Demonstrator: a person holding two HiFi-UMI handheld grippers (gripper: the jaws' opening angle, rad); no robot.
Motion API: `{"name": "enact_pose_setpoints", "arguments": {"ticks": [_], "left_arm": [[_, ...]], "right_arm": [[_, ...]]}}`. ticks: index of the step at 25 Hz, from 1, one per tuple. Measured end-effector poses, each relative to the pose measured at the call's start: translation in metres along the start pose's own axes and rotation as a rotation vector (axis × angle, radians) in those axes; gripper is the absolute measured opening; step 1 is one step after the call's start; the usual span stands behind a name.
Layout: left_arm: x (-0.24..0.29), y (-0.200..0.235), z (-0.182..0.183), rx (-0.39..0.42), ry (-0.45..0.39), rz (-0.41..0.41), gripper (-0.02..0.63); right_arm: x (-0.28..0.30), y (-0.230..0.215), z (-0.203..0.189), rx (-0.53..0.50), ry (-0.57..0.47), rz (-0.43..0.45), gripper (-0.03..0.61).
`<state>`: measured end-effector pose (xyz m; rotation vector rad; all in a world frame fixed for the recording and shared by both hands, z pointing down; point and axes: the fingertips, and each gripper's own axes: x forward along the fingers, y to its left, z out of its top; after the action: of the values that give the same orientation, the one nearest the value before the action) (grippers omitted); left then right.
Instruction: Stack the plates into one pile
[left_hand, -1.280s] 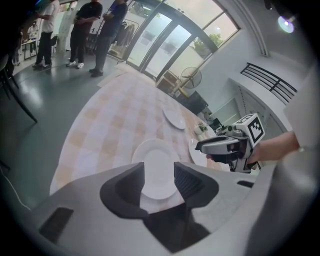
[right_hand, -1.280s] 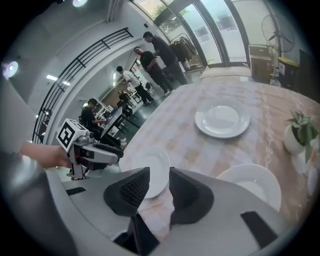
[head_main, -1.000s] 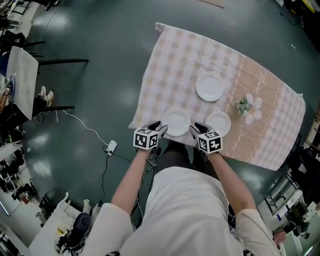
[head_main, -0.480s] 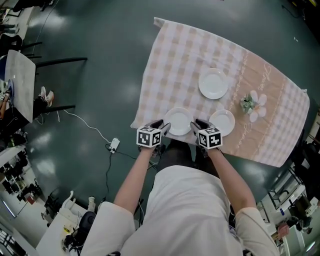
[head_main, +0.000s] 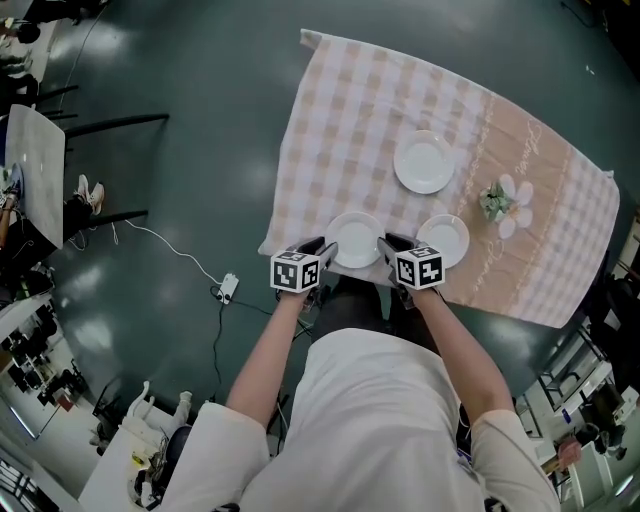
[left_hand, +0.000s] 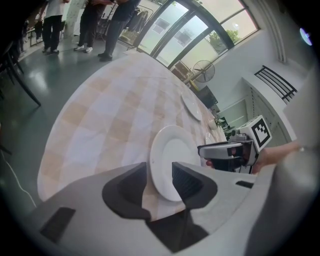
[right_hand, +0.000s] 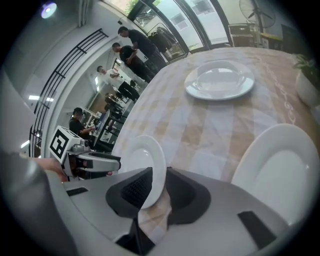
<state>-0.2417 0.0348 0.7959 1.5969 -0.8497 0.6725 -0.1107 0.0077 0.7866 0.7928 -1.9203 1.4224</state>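
Observation:
Three white plates lie on a checked tablecloth (head_main: 330, 130). The near left plate (head_main: 354, 238) sits at the table's front edge with a gripper on either side of it. My left gripper (head_main: 322, 252) has just been closing: the plate's rim (left_hand: 167, 155) stands between its jaws, and a thin strip of cloth still shows beside one pad. My right gripper (head_main: 385, 246) has also been closing and is shut on the opposite rim (right_hand: 145, 160), with a fold of cloth in the gap below. The near right plate (head_main: 445, 238) and the far plate (head_main: 423, 162) lie untouched.
A small potted plant with a white flower (head_main: 498, 210) stands right of the far plate. On the dark floor to the left lie a cable and a power strip (head_main: 225, 292). Another table (head_main: 35, 165) stands at far left. Several people stand beyond the table (right_hand: 132, 47).
Both grippers have sunk a little at the near left plate's two sides. All three plates lie where they were.

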Motion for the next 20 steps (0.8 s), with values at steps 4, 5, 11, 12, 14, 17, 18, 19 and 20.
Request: {"name": "enact_pose_setpoints", "arguments": {"ticks": [4, 5, 11, 12, 14, 17, 18, 19, 20], "left_arm": [[0.004, -0.005, 0.0, -0.001, 0.009, 0.001, 0.17], [0.005, -0.004, 0.0, -0.002, 0.007, 0.01, 0.161], [0.001, -0.001, 0.002, -0.021, -0.011, 0.039, 0.098], [0.0, 0.0, 0.004, -0.025, -0.016, 0.041, 0.083], [-0.002, 0.0, 0.006, -0.034, -0.021, 0.045, 0.072], [-0.001, -0.001, 0.007, -0.045, -0.011, 0.051, 0.054], [-0.001, -0.001, 0.007, -0.052, -0.009, 0.05, 0.054], [-0.001, -0.002, 0.007, -0.059, -0.008, 0.048, 0.054], [-0.001, -0.003, 0.007, -0.066, -0.007, 0.045, 0.054]], "right_arm": [[0.003, 0.001, 0.002, 0.02, 0.001, 0.002, 0.1], [0.003, 0.0, 0.002, 0.023, -0.001, -0.002, 0.091], [0.001, -0.003, 0.001, 0.032, -0.01, -0.014, 0.058], [0.0, -0.003, 0.001, 0.033, -0.01, -0.011, 0.058], [-0.001, -0.003, 0.001, 0.039, -0.012, -0.007, 0.058], [-0.005, -0.003, 0.002, 0.063, -0.024, -0.006, 0.058], [-0.006, -0.004, 0.003, 0.073, -0.029, -0.005, 0.058], [-0.007, -0.004, 0.003, 0.082, -0.035, -0.002, 0.058], [-0.009, -0.004, 0.004, 0.09, -0.042, 0.0, 0.058]]}}
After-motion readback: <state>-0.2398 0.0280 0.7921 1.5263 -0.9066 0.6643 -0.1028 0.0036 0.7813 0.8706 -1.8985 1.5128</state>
